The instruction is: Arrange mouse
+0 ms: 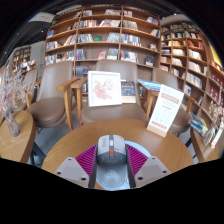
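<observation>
I have the mouse between my jaws, which stand narrowed around it, with a magenta pad flanking it on one side and its twin on the other. The pads look to be touching its flanks, and its grey back with the dark wheel strip rises right between them. Whether it is lifted or resting on the round wooden table below me I cannot tell from here; its underside is hidden.

My judgement: I am mid-carry or at the moment of placing, with the grasp already made. The table ahead of my jaws is bare wood, so there is room to set the mouse down there.

Beyond the table's far edge stand a tan chair with a picture book propped on its seat, and off to one side a leaning printed sign. Bookshelves fill the wall behind.

Next, I reckon, comes a level descent until the mouse sits flat on the wood, squared neatly, then opening evenly so neither pad drags it askew.
</observation>
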`<action>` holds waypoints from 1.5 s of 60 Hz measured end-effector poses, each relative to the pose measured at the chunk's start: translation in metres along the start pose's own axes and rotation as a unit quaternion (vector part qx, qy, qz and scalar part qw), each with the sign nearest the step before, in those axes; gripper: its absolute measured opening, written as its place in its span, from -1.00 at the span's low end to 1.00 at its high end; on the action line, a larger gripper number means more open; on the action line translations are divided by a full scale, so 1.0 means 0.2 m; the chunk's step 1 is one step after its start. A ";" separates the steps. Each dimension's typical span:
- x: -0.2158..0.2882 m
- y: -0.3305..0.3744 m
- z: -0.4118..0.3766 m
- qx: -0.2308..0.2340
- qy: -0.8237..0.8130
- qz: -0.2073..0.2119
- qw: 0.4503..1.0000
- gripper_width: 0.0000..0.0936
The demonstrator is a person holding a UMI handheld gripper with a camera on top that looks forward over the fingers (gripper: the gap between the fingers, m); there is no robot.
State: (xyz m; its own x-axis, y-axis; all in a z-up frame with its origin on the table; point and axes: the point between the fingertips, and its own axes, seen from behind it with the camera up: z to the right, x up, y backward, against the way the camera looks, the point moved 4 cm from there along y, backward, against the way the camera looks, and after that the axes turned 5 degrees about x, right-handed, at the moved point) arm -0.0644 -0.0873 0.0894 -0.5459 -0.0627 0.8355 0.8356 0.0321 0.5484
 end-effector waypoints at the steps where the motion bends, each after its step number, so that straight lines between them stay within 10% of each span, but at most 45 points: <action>1: -0.01 -0.02 0.03 -0.002 -0.002 -0.003 1.000 -0.04; 28: -0.28 -0.28 0.22 0.013 -0.024 -0.054 0.998 0.09; 42: -0.28 -0.21 0.29 -0.013 -0.029 -0.054 0.998 0.81; 90: -0.62 1.54 0.27 -0.017 -0.027 0.022 0.999 0.83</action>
State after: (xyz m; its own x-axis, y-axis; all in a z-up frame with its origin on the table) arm 0.2584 -0.0163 0.1564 -0.5108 -0.0089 0.8596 0.8597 -0.0008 0.5108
